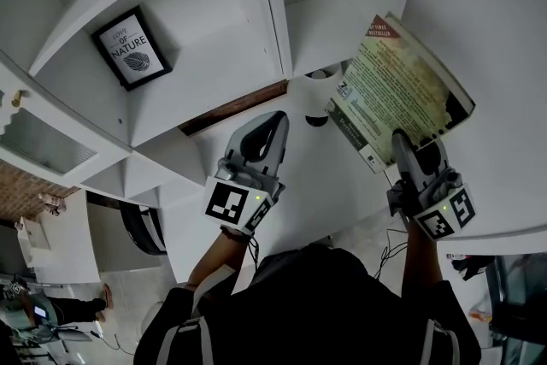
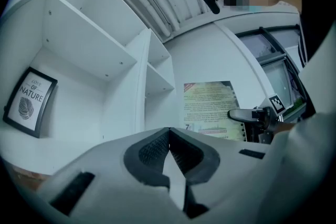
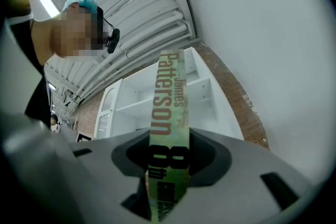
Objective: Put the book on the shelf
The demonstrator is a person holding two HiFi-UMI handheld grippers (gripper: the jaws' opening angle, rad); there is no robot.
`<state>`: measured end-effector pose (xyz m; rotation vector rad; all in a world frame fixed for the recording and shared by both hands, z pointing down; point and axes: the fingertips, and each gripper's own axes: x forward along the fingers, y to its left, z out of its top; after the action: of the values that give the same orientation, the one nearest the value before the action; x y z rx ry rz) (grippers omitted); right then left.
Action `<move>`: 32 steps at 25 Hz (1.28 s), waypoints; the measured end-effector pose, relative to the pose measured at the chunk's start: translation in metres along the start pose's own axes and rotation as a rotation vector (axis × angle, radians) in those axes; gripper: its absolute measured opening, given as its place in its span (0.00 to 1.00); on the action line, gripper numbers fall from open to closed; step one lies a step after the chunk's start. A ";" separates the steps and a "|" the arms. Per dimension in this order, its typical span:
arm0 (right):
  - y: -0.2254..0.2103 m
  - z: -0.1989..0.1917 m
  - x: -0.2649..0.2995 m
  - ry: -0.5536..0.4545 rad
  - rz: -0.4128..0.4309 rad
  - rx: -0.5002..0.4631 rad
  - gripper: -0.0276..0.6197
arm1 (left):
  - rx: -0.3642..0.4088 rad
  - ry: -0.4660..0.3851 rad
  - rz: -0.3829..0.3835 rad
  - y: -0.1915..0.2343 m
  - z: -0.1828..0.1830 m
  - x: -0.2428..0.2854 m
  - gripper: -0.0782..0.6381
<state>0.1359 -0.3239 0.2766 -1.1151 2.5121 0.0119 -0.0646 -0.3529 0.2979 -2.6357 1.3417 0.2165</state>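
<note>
Over on the left, a framed picture [image 1: 131,48] with a leaf print stands at the back of the left compartment of the white shelf [image 1: 267,4]. Just right of it and lower in the head view, the left gripper [image 1: 278,120] points up toward the upright board that divides the two compartments. Its own view shows the dark pads pressed tip to tip, with nothing between them.

Further right is the second compartment, and beyond it the book [image 1: 402,85], a green-and-tan paperback. It is held up in the air, tilted, with its printed back cover facing the head camera. Its upper left corner lies in front of the edge of the right compartment, and the rest shows against the plain white panel beside the shelf.

The right gripper [image 1: 405,141] grips the book at its lower edge. In that gripper's view the spine stands upright between the two pads, which close on it from both sides.
</note>
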 end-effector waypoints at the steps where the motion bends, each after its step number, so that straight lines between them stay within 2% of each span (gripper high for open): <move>1: -0.001 0.002 0.003 0.001 0.002 -0.006 0.29 | 0.008 -0.009 0.004 0.002 0.005 0.002 0.13; 8: -0.012 0.016 0.031 -0.004 0.018 -0.011 0.29 | 0.042 -0.057 0.025 0.013 0.029 0.017 0.13; 16: -0.021 0.034 0.055 -0.028 0.033 -0.030 0.29 | 0.070 -0.059 -0.009 0.003 0.042 0.033 0.13; 19: -0.029 0.037 0.067 -0.019 0.019 -0.088 0.29 | 0.085 -0.054 -0.016 0.003 0.042 0.044 0.13; 28: -0.050 0.035 0.106 0.017 -0.019 -0.100 0.29 | 0.089 -0.037 -0.023 0.008 0.039 0.066 0.13; 32: -0.062 0.034 0.121 0.025 -0.038 -0.143 0.29 | 0.083 -0.030 -0.018 0.009 0.035 0.065 0.13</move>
<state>0.1187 -0.4469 0.2112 -1.2258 2.5447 0.1707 -0.0357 -0.4017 0.2492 -2.5648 1.2891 0.1927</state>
